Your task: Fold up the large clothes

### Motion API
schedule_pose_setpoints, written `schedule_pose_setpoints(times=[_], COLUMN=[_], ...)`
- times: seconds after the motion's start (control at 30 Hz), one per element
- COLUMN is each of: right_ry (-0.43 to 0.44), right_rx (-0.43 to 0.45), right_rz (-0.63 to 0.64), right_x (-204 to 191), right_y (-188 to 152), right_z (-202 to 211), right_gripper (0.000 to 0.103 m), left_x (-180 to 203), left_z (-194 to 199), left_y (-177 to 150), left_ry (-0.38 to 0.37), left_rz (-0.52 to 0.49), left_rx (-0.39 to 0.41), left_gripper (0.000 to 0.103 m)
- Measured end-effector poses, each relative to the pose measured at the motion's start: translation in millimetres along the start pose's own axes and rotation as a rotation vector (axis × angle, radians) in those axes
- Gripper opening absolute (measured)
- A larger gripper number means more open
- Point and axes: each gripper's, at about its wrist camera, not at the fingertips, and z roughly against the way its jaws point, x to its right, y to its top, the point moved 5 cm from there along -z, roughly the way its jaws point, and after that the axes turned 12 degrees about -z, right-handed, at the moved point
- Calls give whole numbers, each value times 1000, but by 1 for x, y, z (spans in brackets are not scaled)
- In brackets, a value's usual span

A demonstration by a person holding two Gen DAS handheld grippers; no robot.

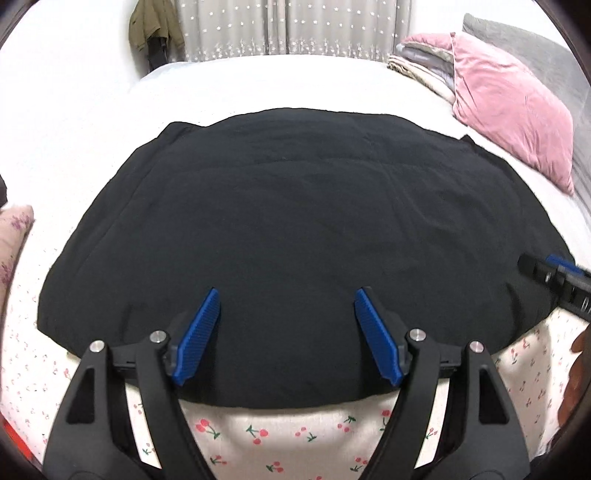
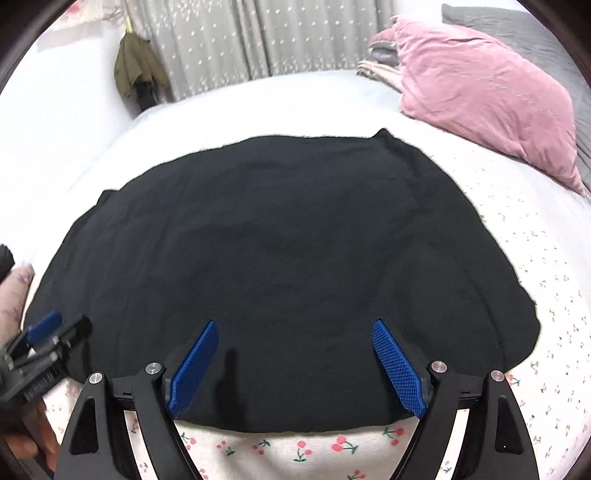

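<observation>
A large black garment [image 1: 295, 221] lies spread flat on the bed, filling the middle of both views [image 2: 277, 266]. My left gripper [image 1: 288, 299] hangs open over the garment's near hem, its blue pads [image 1: 199, 332] wide apart with nothing between them. My right gripper [image 2: 295, 332] is also open above the near hem, further right along it, blue pads [image 2: 397, 365] apart and empty. Each gripper shows at the edge of the other's view: the right gripper [image 1: 554, 277] at the right, the left gripper [image 2: 44, 336] at the lower left.
The bed carries a white cherry-print sheet [image 1: 295, 435] near me and plain white bedding [image 1: 258, 85] beyond. A pink pillow [image 1: 509, 110] and folded blankets [image 1: 417, 62] sit at the far right. An olive jacket [image 1: 151, 29] hangs by grey curtains [image 1: 288, 26].
</observation>
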Motion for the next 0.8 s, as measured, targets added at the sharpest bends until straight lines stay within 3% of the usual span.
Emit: schedule_pose_setpoints(times=[0.17, 0.33, 0.43, 0.5, 0.53, 0.6, 0.7, 0.8], right_ry=[3, 3, -3, -15, -25, -45, -57, -23], right_rx=[-23, 1, 19, 26, 22, 1, -30, 8], right_rz=[13, 0, -47, -79, -93, -107, -95, -144], right_x=[-2, -2, 10, 22, 29, 35, 40, 51], right_y=[2, 0, 0, 3, 3, 0, -4, -3], right_z=[-7, 1, 10, 13, 12, 8, 2, 18], right_gripper=[87, 87, 87, 87, 87, 87, 87, 87], left_x=[-11, -26, -5, 8, 12, 14, 7, 5], left_z=[13, 25, 17, 6, -6, -29, -33, -21], left_y=[3, 10, 13, 13, 12, 7, 11, 14], left_ry=[47, -8, -60, -17, 36, 57, 40, -4], left_rz=[14, 113, 75, 32, 8, 12, 72, 91], left_rx=[28, 70, 49, 20, -27, -93, -78, -50], left_gripper=[76, 76, 76, 77, 77, 79, 81, 81])
